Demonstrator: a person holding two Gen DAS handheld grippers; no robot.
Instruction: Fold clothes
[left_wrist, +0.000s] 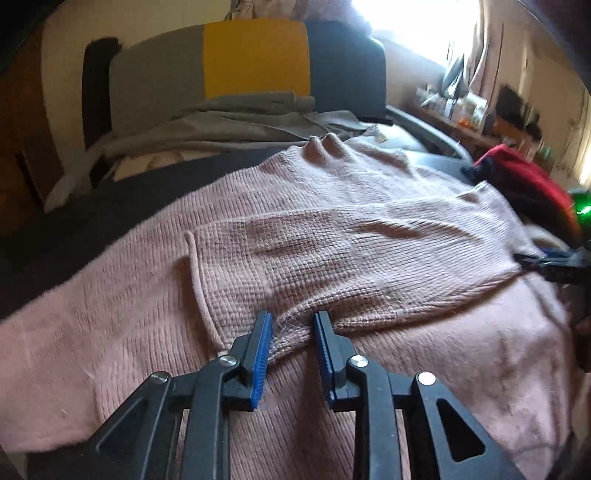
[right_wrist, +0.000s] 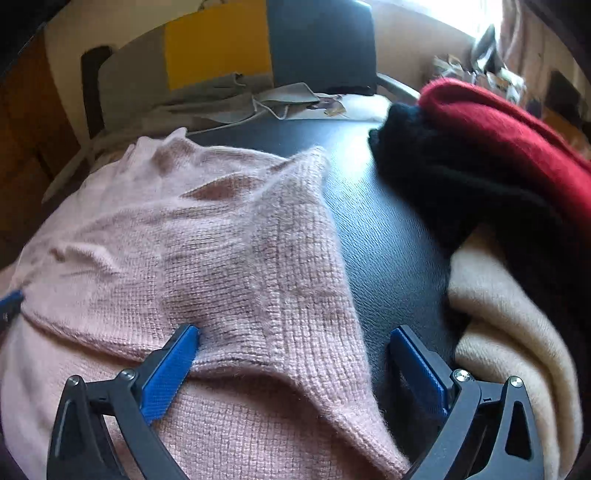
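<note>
A dark leather-look surface (right_wrist: 373, 221) lies in the foreground. Behind it stands a panel in three colour blocks: grey (left_wrist: 155, 81), yellow (left_wrist: 256, 57) and dark blue (left_wrist: 343, 62). A white wall (left_wrist: 59, 74) shows behind the panel at the left. At the far right a bright window (left_wrist: 417, 26) glares, with a pinkish curtain (left_wrist: 487, 48) beside it and a cluttered shelf (left_wrist: 465, 110) of small, blurred items below.

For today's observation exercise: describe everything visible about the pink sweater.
The pink sweater is a soft, fuzzy ribbed knit spread on a dark surface, its near part folded over the body. The fold's edge lies between the left gripper jaws, partly open. The right gripper jaws stand wide over its corner.
</note>
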